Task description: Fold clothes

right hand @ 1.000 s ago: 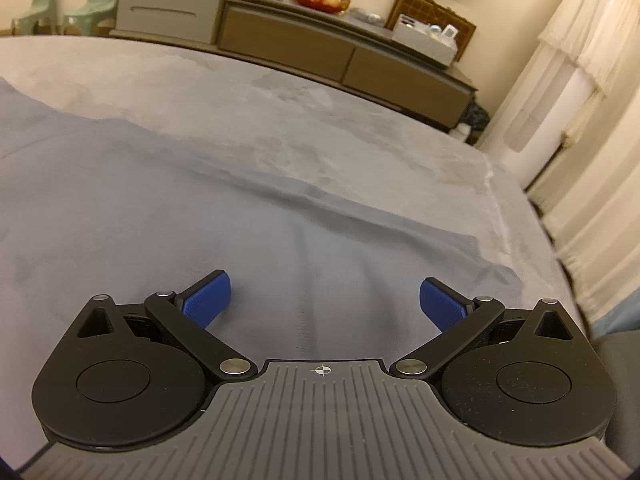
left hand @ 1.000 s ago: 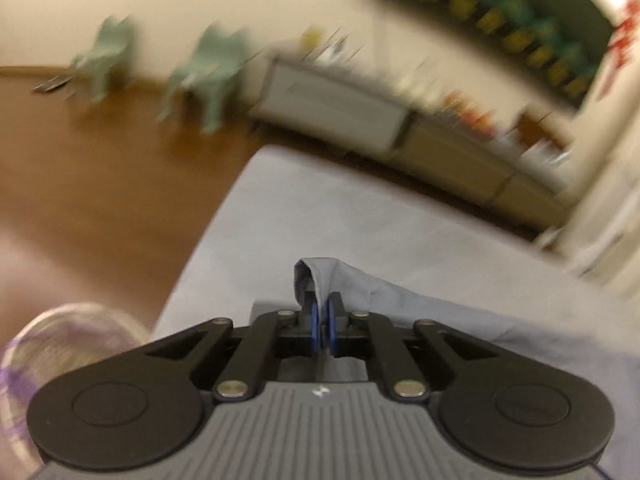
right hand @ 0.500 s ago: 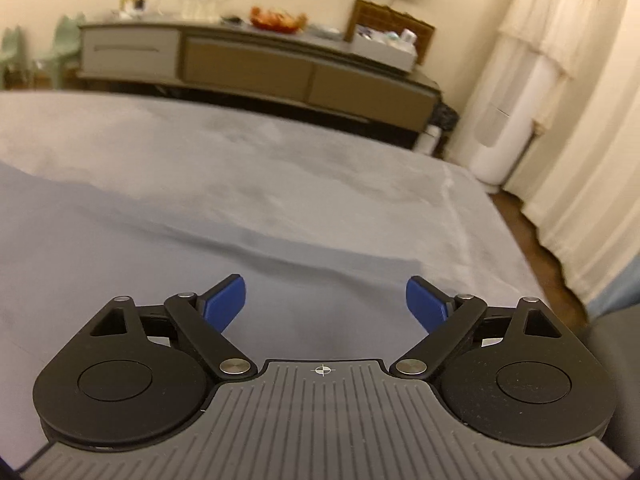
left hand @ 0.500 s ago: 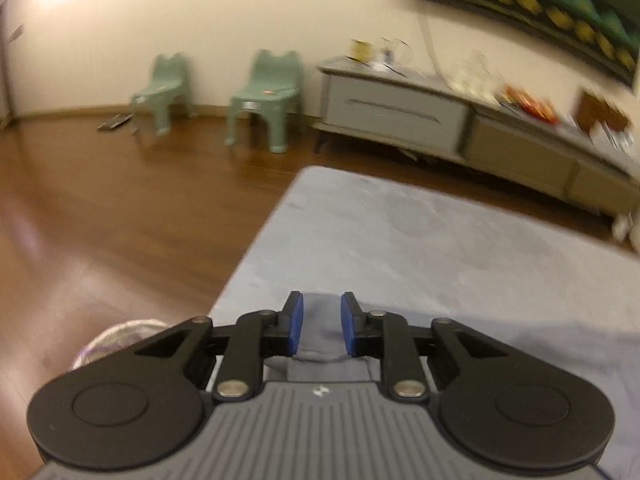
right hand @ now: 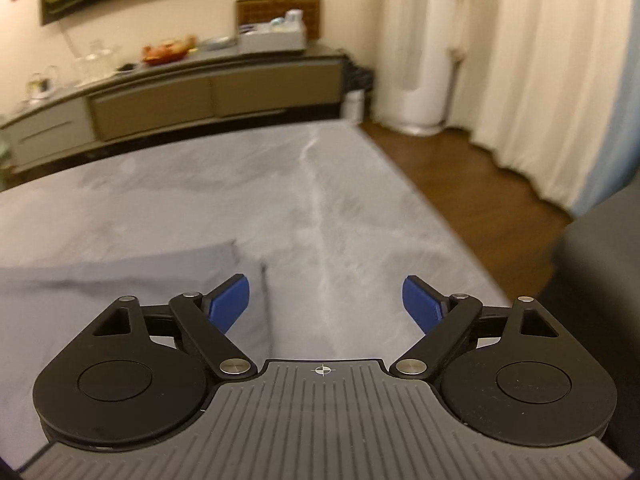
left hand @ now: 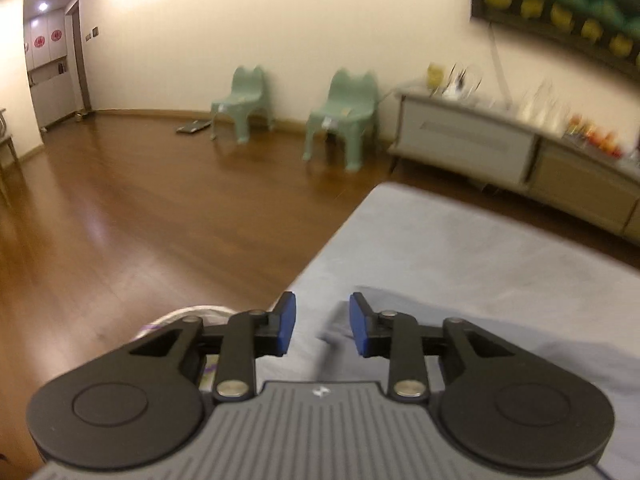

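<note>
A warm-lit room with a brown wooden floor and cream walls surrounds a wide bed covered in a pale grey spread, which fills the near and middle ground of both wrist views; along the far wall runs a long low sideboard carrying glassware, a dish of fruit and a grey box, with a dark framed picture hung above it; to the right in the right wrist view hang cream curtains, with a white cylindrical appliance in the corner; far left of the sideboard in the left wrist view stand two small mint-green chairs. The grey-blue garment lies flat on the spread at the near side, its right edge ending just past the right gripper's left finger. The left gripper hangs over the garment's left end near the bed edge, its blue pads parting, a raised fold of cloth between them but not pinched; the right gripper is spread wide, its jaws narrowing slightly, only bare spread between them.
</note>
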Action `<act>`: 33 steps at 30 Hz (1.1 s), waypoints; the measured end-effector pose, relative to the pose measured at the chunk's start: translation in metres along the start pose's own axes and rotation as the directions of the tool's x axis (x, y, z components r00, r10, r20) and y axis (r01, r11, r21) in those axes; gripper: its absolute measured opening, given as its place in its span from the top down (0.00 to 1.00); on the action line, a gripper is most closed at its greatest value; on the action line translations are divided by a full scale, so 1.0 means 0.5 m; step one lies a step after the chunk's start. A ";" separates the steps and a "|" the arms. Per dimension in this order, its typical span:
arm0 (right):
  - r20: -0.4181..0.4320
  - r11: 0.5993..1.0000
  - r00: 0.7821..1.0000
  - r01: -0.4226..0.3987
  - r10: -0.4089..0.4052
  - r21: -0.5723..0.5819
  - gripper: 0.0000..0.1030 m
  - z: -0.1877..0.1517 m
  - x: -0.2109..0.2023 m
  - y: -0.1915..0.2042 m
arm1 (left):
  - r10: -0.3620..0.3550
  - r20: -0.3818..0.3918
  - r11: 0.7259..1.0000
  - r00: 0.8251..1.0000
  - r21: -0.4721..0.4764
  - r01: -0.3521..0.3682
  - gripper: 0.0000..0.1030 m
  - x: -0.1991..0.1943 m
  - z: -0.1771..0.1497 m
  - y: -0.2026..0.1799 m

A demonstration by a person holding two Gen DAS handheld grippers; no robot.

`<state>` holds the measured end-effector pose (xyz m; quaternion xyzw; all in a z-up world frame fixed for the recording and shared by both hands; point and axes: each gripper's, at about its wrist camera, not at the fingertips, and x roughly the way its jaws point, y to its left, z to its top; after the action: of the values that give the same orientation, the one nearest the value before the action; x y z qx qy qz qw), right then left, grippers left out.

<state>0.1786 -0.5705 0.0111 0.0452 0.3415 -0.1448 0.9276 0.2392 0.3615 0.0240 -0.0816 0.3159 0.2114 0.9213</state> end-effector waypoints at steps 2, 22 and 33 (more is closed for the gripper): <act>-0.017 0.998 0.999 -0.047 0.047 -0.043 0.16 -0.009 0.015 0.005 | -0.078 0.034 0.997 0.996 -0.015 0.078 0.65 -0.069 -0.013 -0.023; -0.029 0.985 0.997 -0.076 0.072 -0.158 0.99 0.027 0.130 0.069 | -0.543 -0.330 0.486 0.773 0.627 0.609 0.58 -0.399 -0.480 -0.576; 0.030 0.825 0.946 -0.266 0.323 -0.499 0.25 -0.020 -0.113 0.277 | -0.483 -0.208 0.675 0.850 0.530 0.513 0.57 -0.419 -0.413 -0.423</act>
<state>0.1727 -0.4232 0.0380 -0.1464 0.3028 0.0889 0.9375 0.0702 0.0424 -0.0057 0.1079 0.3529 -0.1534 0.9167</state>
